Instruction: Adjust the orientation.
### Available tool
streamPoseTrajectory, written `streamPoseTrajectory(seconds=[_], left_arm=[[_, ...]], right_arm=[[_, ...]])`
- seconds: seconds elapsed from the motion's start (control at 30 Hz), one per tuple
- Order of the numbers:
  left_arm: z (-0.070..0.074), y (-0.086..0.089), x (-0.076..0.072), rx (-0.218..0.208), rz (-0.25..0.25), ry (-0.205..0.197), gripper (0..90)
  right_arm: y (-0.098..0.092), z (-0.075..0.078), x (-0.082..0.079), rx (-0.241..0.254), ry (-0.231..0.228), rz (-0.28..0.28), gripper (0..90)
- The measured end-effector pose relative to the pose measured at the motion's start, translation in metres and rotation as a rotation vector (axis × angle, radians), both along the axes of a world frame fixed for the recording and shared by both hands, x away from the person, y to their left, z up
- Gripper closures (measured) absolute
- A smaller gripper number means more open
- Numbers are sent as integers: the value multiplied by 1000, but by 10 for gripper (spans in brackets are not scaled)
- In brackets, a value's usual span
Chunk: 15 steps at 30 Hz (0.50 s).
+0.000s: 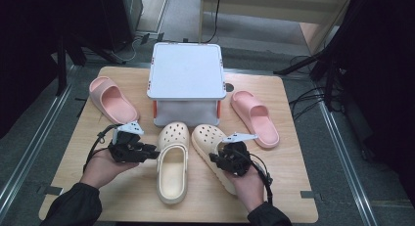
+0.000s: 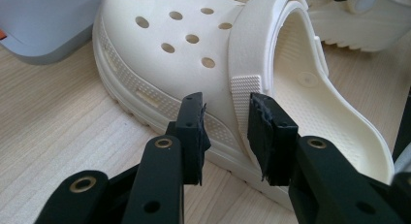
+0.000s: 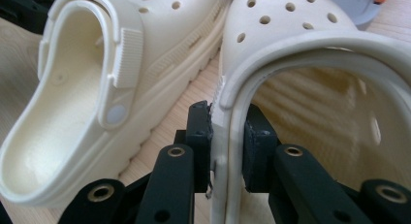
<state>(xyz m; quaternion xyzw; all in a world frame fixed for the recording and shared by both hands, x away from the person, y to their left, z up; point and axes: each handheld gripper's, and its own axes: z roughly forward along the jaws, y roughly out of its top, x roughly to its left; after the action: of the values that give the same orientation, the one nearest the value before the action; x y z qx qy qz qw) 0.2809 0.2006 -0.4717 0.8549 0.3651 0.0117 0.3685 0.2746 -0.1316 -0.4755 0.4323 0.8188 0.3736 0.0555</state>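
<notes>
My left gripper [image 2: 225, 132] is spread, its jaws on both sides of the left clog's [image 1: 172, 162] side wall, not yet pressing. My right gripper [image 3: 228, 146] pinches the right clog's [image 1: 211, 147] rim. Both clogs lie before the grey box [image 1: 186, 72], toes toward it.

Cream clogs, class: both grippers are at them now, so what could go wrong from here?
1. The right gripper pinches only the right clog by its thin wall; lifted, the shoe may swing or slip.
2. The left gripper is open astride the left clog at its strap end; closing may catch the strap alone.
</notes>
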Motion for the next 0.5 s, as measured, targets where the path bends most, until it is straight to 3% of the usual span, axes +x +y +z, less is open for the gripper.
streamPoseTrajectory(seconds=[0.27,0.4,0.5], left_arm=[[0,0,0,-1,-4,0,660],[0,1,0,-8,-2,5,661],[2,3,0,-18,5,7,675]], right_arm=[[17,-8,3,26,13,22,692],[7,1,3,60,-8,43,655],[-5,11,1,78,-21,44,685]])
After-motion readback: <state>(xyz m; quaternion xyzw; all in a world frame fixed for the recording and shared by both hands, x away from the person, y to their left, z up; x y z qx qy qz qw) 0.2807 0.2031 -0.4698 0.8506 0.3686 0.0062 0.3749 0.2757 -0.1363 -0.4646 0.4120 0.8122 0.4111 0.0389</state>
